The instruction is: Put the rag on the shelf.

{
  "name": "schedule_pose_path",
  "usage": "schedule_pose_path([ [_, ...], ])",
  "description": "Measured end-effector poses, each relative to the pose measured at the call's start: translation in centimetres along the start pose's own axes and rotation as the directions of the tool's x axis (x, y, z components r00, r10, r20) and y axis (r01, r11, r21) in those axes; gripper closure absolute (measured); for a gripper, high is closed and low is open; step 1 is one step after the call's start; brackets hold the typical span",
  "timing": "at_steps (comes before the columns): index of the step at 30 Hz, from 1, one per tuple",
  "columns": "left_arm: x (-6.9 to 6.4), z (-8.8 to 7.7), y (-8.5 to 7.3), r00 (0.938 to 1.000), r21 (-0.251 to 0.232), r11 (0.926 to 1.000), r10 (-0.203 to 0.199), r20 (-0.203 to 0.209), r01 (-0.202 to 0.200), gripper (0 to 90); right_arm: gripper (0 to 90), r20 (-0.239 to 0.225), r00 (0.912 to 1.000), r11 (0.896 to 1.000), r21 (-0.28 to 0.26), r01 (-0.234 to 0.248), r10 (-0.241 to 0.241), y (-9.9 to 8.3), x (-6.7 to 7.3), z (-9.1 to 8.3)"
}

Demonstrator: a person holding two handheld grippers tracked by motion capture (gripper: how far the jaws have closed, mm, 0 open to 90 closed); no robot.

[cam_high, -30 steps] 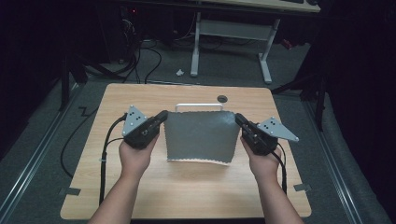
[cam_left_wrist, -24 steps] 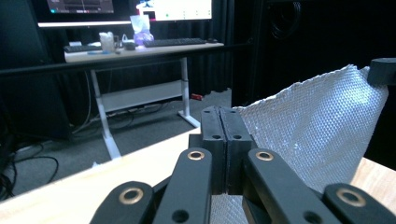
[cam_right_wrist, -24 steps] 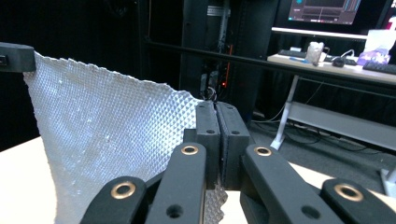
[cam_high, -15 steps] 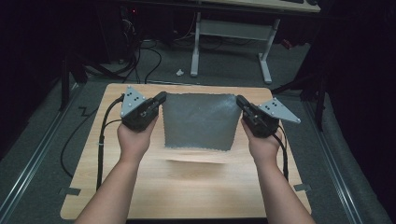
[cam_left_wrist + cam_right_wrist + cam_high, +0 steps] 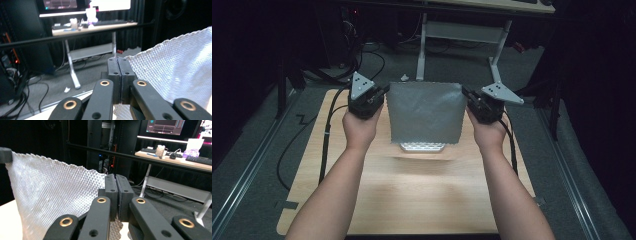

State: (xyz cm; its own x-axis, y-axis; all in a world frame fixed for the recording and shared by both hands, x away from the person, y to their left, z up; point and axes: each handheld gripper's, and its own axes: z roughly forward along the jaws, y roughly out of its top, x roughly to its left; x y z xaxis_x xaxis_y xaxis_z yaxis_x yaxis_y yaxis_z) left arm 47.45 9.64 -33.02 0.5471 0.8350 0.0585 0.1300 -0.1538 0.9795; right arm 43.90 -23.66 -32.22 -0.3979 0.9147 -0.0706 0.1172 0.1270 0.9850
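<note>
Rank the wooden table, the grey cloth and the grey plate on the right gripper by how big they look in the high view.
1. Wooden table, by far the largest.
2. Grey cloth, though it is held up nearer the camera, so it looks bigger than it would lying flat.
3. Grey plate on the right gripper, smallest.

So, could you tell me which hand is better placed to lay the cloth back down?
Neither: the left gripper and right gripper each pinch a top corner of the cloth, level, so both should lower together.

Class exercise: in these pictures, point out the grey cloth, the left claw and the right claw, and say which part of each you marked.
grey cloth (image 5: 426, 112), high view, middle of the hanging sheet.
left claw (image 5: 120, 75), left gripper view, the seam between its shut jaws.
right claw (image 5: 115, 195), right gripper view, the seam between its shut jaws.
</note>
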Motion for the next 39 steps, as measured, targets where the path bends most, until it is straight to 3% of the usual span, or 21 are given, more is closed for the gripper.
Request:
schedule_pose_path([
  [1,0.0,0.0,0.0,1.0,0.0,1.0,0.0,0.0,0.0,89.7,89.6,0.0,1.0,1.0,0.0,0.0,0.0,0.0,0.0,0.0],
  [3,0.4,1.3,0.0,0.9999,0.047,0.9988,0.013,-0.009,-0.012,89.7,89.6,0.003,1.0,1.0,0.024,-0.007,0.007,0.3,-0.4,1.1],
  [5,1.0,2.8,-0.4,0.9998,0.097,0.9951,0.019,-0.005,-0.018,89.7,89.6,0.01,0.9998,0.998,0.061,0.018,-0.019,0.4,-1.0,2.5],
  [8,1.3,3.6,-0.9,0.9999,0.118,0.993,0.009,0.012,-0.01,89.6,89.6,0.019,0.9991,0.996,0.086,0.036,-0.038,0.2,-1.3,3.3],
  [11,1.6,5.0,-2.4,0.9991,0.187,0.982,0.021,0.036,-0.028,89.6,89.6,0.011,0.9999,0.988,0.152,0.01,-0.012,-1.3,-2.2,5.1],
  [12,1.7,5.3,-3.0,0.999,0.205,0.9786,0.016,0.041,-0.024,89.6,89.6,0.011,0.9999,0.988,0.152,0.01,-0.012,-1.3,-2.2,5.1],
  [13,1.9,5.7,-4.2,0.9985,0.227,0.9739,-0.024,0.049,0.012,89.6,89.6,-0.008,0.9999,0.982,0.189,-0.007,0.009,-2.5,-2.6,5.9],
  [16,2.2,6.1,-5.7,0.9953,0.256,0.9655,-0.066,0.07,0.046,89.7,89.5,-0.051,0.9972,0.972,0.231,-0.042,0.055,-4.3,-3.2,6.7],
  [19,2.0,6.2,-6.3,0.9959,0.262,0.9649,-0.044,0.079,0.022,89.7,89.5,-0.062,0.996,0.968,0.245,-0.047,0.064,-5.7,-3.4,6.9],
  [27,1.5,5.8,-8.5,0.9913,0.279,0.9589,-0.085,0.101,0.054,89.7,89.4,-0.064,0.9951,0.966,0.253,-0.056,0.075,-8.0,-3.3,6.8],
  [31,1.2,5.6,-10.0,0.9874,0.298,0.952,-0.11,0.114,0.071,89.7,89.4,-0.075,0.9933,0.958,0.28,-0.063,0.087,-9.9,-2.9,6.9],
  [35,1.0,5.4,-10.9,0.9822,0.3,0.9498,-0.133,0.133,0.088,89.7,89.4,-0.083,0.9907,0.954,0.289,-0.08,0.108,-11.0,-2.7,6.7],
  [39,0.4,5.4,-11.3,0.9815,0.314,0.947,-0.121,0.149,0.069,89.7,89.4,-0.1,0.9866,0.954,0.283,-0.096,0.129,-11.5,-2.6,6.4],
])
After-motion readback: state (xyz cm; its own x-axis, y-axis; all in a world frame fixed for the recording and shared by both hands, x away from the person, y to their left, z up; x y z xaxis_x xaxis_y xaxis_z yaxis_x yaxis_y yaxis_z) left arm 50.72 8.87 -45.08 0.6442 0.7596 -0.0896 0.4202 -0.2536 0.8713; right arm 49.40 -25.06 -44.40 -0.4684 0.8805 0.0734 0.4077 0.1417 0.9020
